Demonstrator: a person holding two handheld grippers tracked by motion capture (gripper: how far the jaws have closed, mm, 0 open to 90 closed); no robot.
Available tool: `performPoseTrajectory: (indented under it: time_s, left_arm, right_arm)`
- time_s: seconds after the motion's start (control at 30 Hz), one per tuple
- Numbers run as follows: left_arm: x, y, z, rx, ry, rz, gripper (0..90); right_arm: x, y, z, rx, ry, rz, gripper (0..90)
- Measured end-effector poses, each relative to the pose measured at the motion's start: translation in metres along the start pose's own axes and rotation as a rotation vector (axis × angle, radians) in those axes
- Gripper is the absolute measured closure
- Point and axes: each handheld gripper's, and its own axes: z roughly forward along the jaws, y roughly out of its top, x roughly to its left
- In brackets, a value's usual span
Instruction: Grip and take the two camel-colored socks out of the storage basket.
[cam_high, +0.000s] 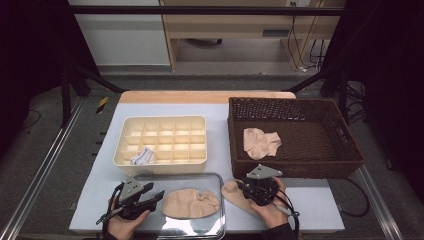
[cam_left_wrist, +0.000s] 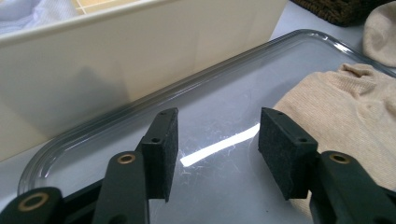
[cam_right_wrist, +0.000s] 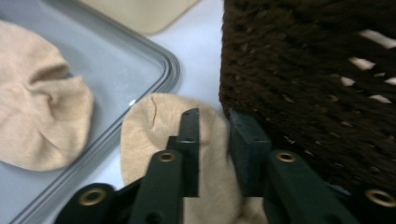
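A beige sock lies on the table between a clear glass tray and a brown wicker basket. My right gripper is down on this sock, its jaws drawn close with a fold of fabric between them. A second beige sock rests inside the glass tray. My left gripper hovers open over the tray's bare left part, just left of that sock and apart from it.
A cream compartment organizer stands behind the glass tray, with a white and blue sock in a front-left cell. Another beige sock lies in the basket. The table's front edge is close behind both hands.
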Motion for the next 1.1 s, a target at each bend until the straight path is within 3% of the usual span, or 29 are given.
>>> performPoseTrajectory:
  time_s: [0.1,0.17,0.33,0.5,0.73,0.93,1.1]
  left_arm:
    - [0.001,0.0,0.0,0.001,0.001,-0.007,44.9]
    - [0.001,0.0,0.0,0.003,0.003,-0.009,43.9]
    - [0.0,-0.001,0.0,0.004,0.007,-0.009,42.3]
    - [0.0,-0.001,0.0,-0.001,0.007,-0.007,41.7]
    - [-0.001,-0.002,0.0,-0.003,0.008,-0.009,41.7]
    - [-0.001,-0.002,0.001,0.004,0.0,-0.007,42.7]
    - [-0.001,-0.002,0.001,0.005,-0.001,-0.006,43.4]
  right_arm:
    - [-0.007,0.001,-0.018,-0.072,-0.004,0.043,69.6]
    - [-0.012,-0.003,-0.03,-0.1,-0.032,0.056,70.2]
    - [-0.028,-0.029,-0.045,-0.077,-0.077,0.12,69.1]
    - [-0.026,-0.048,-0.043,-0.036,-0.04,0.171,65.6]
    - [-0.013,-0.055,-0.027,0.035,-0.008,0.135,65.6]
    - [-0.008,-0.053,-0.023,0.042,0.024,0.12,85.6]
    - [-0.009,-0.049,-0.025,0.057,-0.002,0.116,90.0]
